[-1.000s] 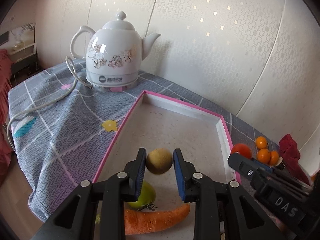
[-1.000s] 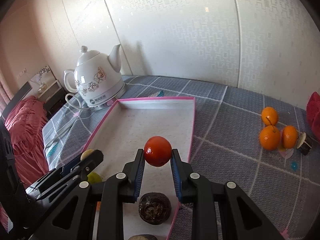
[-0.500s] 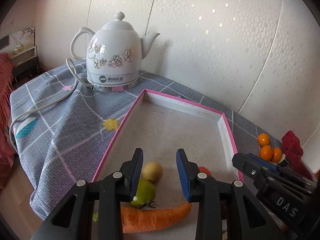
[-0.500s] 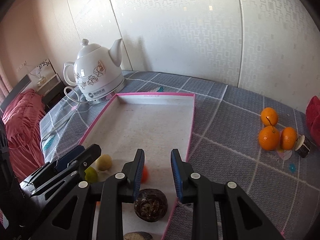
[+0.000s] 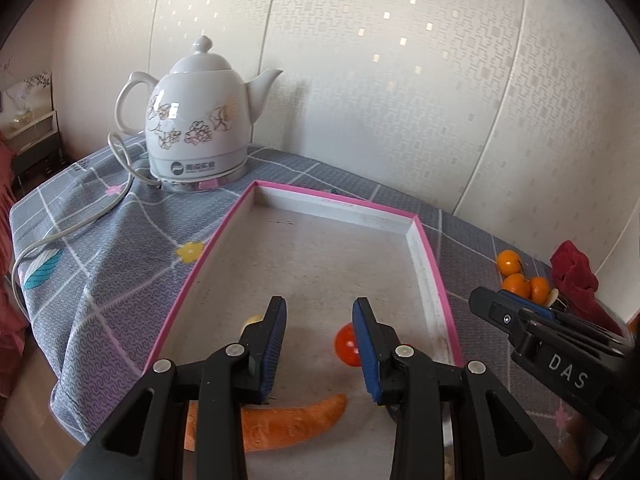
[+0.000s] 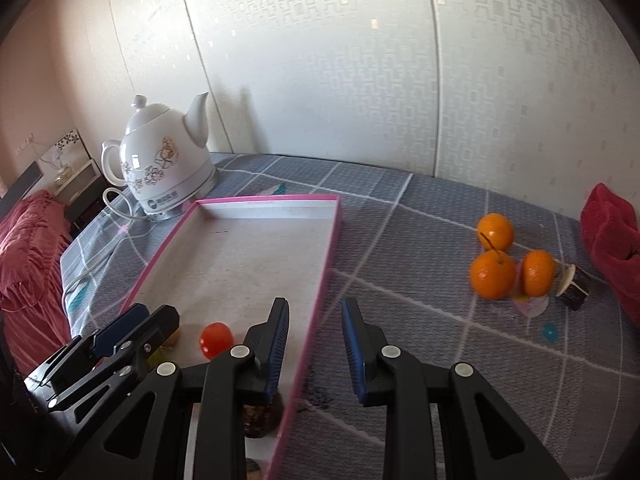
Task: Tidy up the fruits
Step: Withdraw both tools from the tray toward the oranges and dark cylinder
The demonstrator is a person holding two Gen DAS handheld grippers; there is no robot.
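Both jaws parted with nothing between, left gripper (image 5: 319,312) over pink-rimmed tray (image 5: 432,264), tomato (image 5: 346,346) behind its right jaw, carrot (image 5: 288,424) below, right gripper (image 6: 314,312) straddling tray edge, three oranges (image 6: 493,274) on worktop far right of it.

Tomato (image 6: 216,339) and carrot (image 5: 280,426) lie in tray (image 6: 326,256); oranges (image 6: 493,274) right, kettle (image 6: 164,172) behind.

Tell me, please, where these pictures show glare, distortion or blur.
Left wrist view: bright glare on the kettle, wall seams bent by the fisheye, dark corners. Right wrist view: same bending, the kettle throws a soft shadow on the wall, the oranges look sharp.
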